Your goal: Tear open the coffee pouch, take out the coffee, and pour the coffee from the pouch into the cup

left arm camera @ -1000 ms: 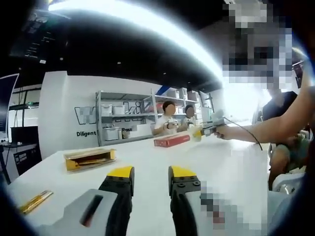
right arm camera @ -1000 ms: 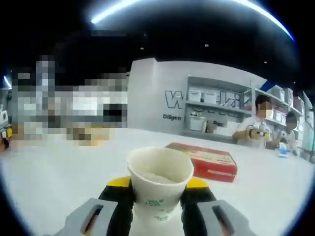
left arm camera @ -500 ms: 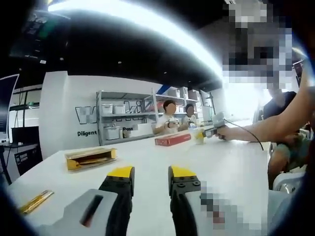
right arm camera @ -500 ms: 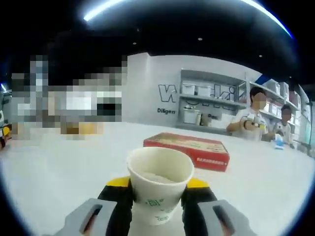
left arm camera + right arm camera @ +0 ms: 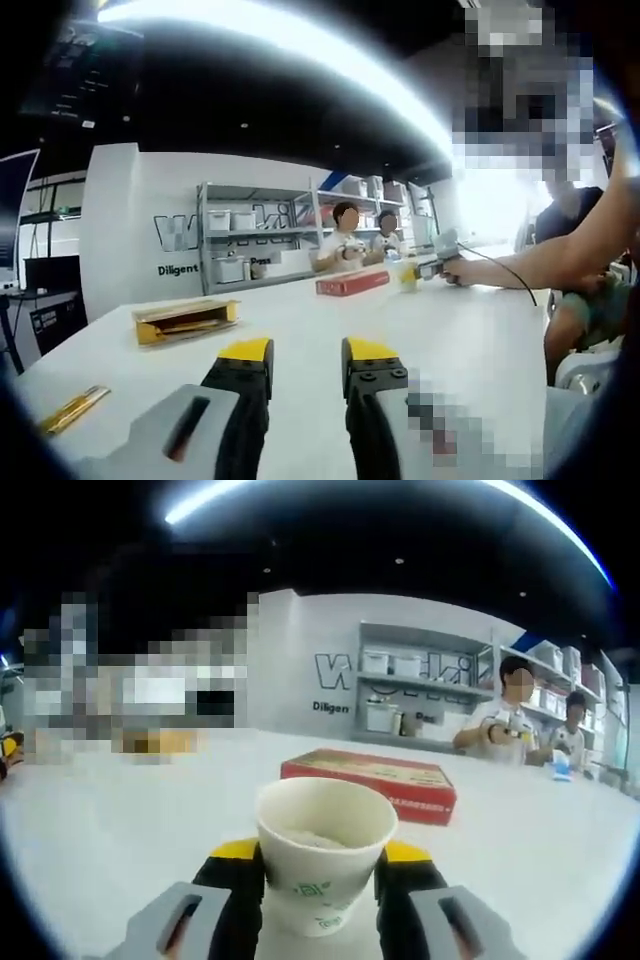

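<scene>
Right gripper (image 5: 322, 875) jaws clamping cup (image 5: 323, 855), powder inside: pour looking done. Left gripper (image 5: 306, 362) jaws apart, holding nothing over table (image 5: 470, 330).

We list: white cup (image 5: 324, 865) with green print; red box (image 5: 371, 783); yellow box (image 5: 184, 322); white table (image 5: 480, 330).

You've got a white surface (image 5: 300, 320), grey shelving (image 5: 255, 245) w/ bins vs a white lettered wall (image 5: 300, 680), dark ceiling, light strip (image 5: 300, 45); maybe a monitor (image 5: 15, 200) far left.
</scene>
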Motion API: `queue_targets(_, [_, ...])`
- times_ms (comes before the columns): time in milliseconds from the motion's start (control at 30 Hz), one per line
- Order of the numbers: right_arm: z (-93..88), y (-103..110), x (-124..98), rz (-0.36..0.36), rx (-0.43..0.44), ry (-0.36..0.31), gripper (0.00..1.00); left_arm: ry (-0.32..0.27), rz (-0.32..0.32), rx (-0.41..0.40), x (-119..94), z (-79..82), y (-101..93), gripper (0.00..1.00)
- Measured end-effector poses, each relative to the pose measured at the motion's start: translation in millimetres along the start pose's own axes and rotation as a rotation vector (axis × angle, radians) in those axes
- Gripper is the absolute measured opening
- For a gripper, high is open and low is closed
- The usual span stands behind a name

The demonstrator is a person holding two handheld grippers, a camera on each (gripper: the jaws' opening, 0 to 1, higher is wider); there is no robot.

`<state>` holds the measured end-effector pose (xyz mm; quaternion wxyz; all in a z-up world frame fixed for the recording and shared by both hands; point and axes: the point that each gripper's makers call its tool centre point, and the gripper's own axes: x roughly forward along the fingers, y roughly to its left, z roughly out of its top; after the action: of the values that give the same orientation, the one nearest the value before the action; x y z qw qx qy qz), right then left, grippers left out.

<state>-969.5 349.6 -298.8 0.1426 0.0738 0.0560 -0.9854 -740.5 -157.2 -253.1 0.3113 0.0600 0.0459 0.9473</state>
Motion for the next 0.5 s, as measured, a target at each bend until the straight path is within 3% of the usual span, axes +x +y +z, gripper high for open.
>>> queue_targets(200, [6.8,-3,-8,-0.012,0.037,-0.033,0.49,0.003,-0.009,0.005,0,-0.4,-3.3,0.29])
queue_targets(300, [0.3,-1,-14,-0.019,0.096,0.000,0.55,0.007,-0.015,0.010,1,-0.9,-5.0,0.29])
queue_targets(500, [12.3,17,-46,-0.040,0.106,-0.044,0.56,0.006,-0.021,0.009,2,-0.5,-6.4,0.29])
